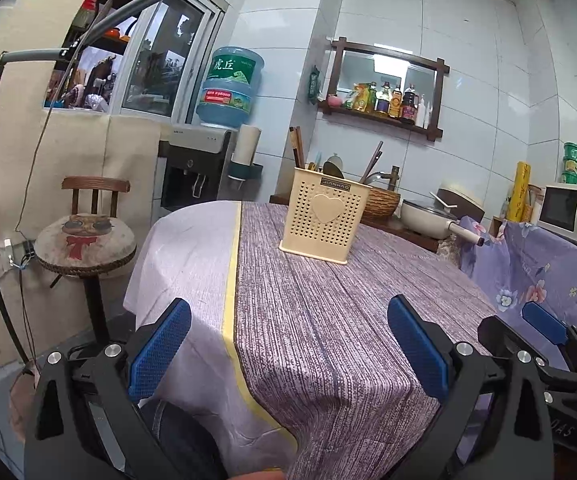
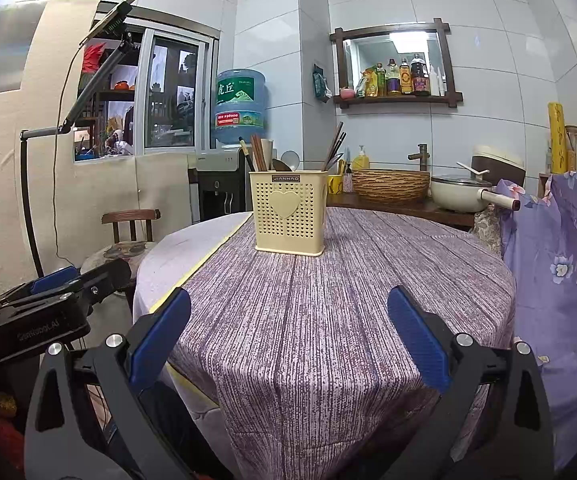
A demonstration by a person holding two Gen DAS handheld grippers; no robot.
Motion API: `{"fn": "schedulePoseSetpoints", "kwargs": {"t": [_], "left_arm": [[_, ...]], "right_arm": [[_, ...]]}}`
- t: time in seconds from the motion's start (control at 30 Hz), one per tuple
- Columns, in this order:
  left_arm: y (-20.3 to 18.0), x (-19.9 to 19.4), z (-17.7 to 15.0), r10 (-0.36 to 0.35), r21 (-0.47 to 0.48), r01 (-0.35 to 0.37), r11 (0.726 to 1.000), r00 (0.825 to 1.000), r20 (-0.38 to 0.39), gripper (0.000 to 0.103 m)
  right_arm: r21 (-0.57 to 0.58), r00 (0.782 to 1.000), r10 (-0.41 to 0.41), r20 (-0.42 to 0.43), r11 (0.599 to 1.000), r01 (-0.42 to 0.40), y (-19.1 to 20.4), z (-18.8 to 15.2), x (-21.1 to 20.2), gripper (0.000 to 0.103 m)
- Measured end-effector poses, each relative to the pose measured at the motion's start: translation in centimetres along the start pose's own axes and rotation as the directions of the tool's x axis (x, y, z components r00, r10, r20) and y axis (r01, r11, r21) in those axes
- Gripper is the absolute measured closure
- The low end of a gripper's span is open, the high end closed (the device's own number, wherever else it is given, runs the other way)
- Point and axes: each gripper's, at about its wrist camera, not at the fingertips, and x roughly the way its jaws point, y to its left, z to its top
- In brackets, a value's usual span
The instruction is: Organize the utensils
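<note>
On the round table (image 2: 328,280), under its purple striped cloth (image 1: 328,320), I see the cream holder (image 2: 288,212) standing upright toward the far side, well apart from both of my grippers. It has a perforated front with a raised heart. Chopsticks (image 2: 258,156) and a spoon (image 2: 290,159) stand in it, their handles rising above the rim; more dark sticks (image 2: 334,146) lean at its right end.

My left gripper (image 1: 288,344) hangs over the near edge of the table with its blue pads (image 1: 160,348) spread wide and nothing between them. My right gripper (image 2: 288,344) sits just beside it to the right, also spread wide and empty, pointed straight at the holder. Each gripper shows at the edge of the other's view.

Behind the table, a counter carries a woven basket (image 2: 390,186) and a cream pan (image 2: 458,196). A water jug (image 1: 230,88) stands on a dispenser to the left, beside a chair (image 1: 86,236).
</note>
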Motion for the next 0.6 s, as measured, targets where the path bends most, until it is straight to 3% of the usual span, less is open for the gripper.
{"fn": "schedulePoseSetpoints", "kwargs": {"t": [0.6], "left_arm": [[-0.26, 0.08, 0.02, 0.039, 0.005, -0.039, 0.999, 0.999, -0.002, 0.006]], "right_arm": [[0.002, 1.0, -0.001, -0.002, 1.0, 0.001, 0.03, -0.01, 0.01, 0.006]]}}
